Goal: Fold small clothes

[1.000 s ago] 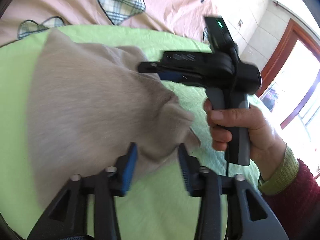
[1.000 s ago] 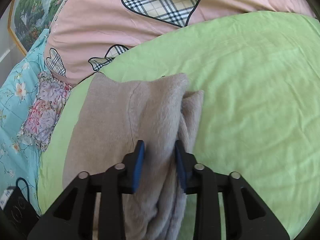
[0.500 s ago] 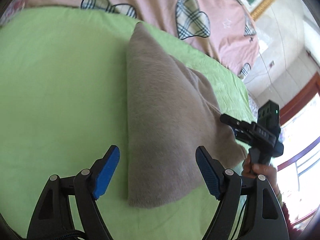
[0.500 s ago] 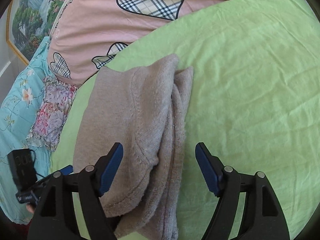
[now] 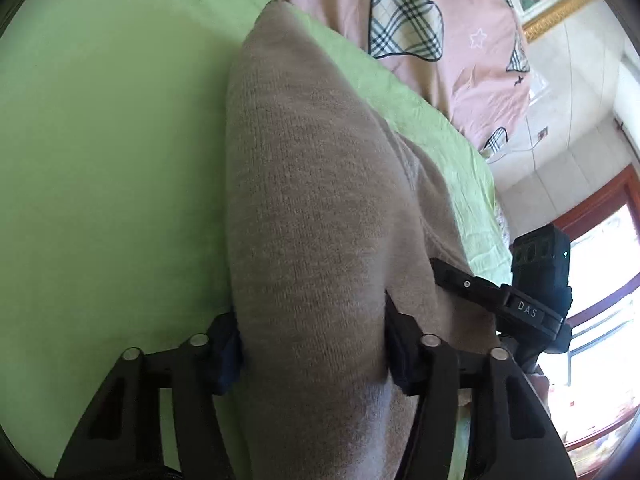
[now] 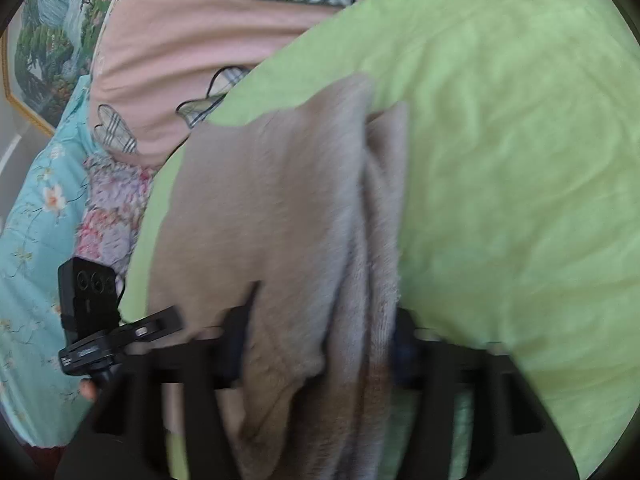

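The left tongs (image 5: pixel 312 344) and right tongs (image 6: pixel 320 344) each straddled the near end of the beige knit garment (image 5: pixel 320 200), partly closed against it. Beyond, it lay along the green bedsheet (image 6: pixel 520 140), below the pink quilt (image 6: pixel 192 40).

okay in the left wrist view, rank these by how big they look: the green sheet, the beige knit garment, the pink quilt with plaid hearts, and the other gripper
1. green sheet and beige knit garment: look alike, and the garment lies close to the lens, so no ranking between them.
2. pink quilt
3. right gripper, smallest; only part of it shows.
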Tool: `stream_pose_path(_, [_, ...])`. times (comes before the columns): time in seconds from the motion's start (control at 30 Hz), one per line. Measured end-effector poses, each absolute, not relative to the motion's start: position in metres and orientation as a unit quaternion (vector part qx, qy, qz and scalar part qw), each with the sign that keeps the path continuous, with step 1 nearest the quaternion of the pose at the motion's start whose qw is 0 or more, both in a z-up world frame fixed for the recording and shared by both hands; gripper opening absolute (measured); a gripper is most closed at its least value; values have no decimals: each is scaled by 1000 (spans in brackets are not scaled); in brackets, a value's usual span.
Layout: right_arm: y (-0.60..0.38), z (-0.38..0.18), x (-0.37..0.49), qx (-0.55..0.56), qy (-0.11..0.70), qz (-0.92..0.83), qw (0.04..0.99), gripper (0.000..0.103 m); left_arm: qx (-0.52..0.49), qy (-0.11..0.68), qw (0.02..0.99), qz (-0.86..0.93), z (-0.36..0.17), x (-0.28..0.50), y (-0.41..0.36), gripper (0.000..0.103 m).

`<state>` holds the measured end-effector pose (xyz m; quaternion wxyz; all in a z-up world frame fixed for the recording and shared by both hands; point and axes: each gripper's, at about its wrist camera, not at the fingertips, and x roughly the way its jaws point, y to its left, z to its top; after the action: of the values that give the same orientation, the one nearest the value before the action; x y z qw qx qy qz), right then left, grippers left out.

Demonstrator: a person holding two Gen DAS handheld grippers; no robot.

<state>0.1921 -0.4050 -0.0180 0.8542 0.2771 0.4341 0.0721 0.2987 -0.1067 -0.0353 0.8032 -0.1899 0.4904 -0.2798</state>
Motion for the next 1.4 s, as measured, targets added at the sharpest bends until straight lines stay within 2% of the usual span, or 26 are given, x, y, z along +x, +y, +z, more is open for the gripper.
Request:
stream_pose_path(0.1, [-390, -6, 184, 257, 425, 61, 866, 37, -165, 476, 819, -274, -19, 279, -101, 43])
stream_pose_path(0.27, [-348, 12, 160, 253, 402, 105, 874, 34, -164, 452, 836, -263, 12, 235, -63, 43])
stream_pose_path(0.47, [-279, 9, 138, 243, 393, 176, 869, 34, -153, 436, 856, -233, 33, 158, 7, 43])
stream_pose_path(0.6, [-245, -12, 132, 248, 407, 204, 855, 34, -153, 445, 855, -217, 19, 130, 37, 44])
stream_pose_path(0.67, [-236, -28, 133, 254, 426, 198, 845, 34, -160, 467, 844, -209, -3, 126, 46, 51])
stream_pose_path(0.77, [-237, -40, 131, 274, 429, 198, 838, 40, -198, 469, 833, -218, -19, 124, 59, 60])
stream_pose_path(0.87, [-240, -34, 125, 267, 436, 178, 841, 51, -218, 463, 829, -226, -13, 125, 68, 65])
stream_pose_path(0.97, [-248, -18, 120, 257, 424, 158, 854, 54, -224, 449, 838, -214, -4, 131, 81, 71])
stream_pose_path(1.1, [-255, 4, 123, 246, 393, 129, 877, 54, -240, 445, 840, -196, -5, 147, 89, 71])
stream_pose_path(1.13, [-254, 8, 131, 242, 393, 129, 878, 54, -238, 446, 840, -195, -7, 147, 90, 68])
stream_pose_path(1.17, [-253, 9, 137, 238, 396, 126, 878, 54, -233, 447, 841, -196, -8, 148, 84, 61])
stream_pose_path(1.23, [-248, 6, 156, 228, 406, 122, 876, 52, -220, 451, 841, -200, -11, 145, 79, 57])
stream_pose_path(1.27, [-246, 2, 164, 226, 413, 126, 873, 46, -211, 451, 845, -193, -12, 143, 74, 56])
stream_pose_path(1.3, [-241, -3, 173, 224, 425, 127, 868, 29, -207, 450, 848, -189, -12, 142, 72, 56])
stream_pose_path(1.33, [-238, -6, 177, 219, 432, 127, 865, 22, -203, 449, 850, -187, -10, 141, 71, 55])
stream_pose_path(1.4, [-238, -1, 171, 206, 423, 133, 872, 17, -200, 451, 849, -191, -9, 138, 72, 55])
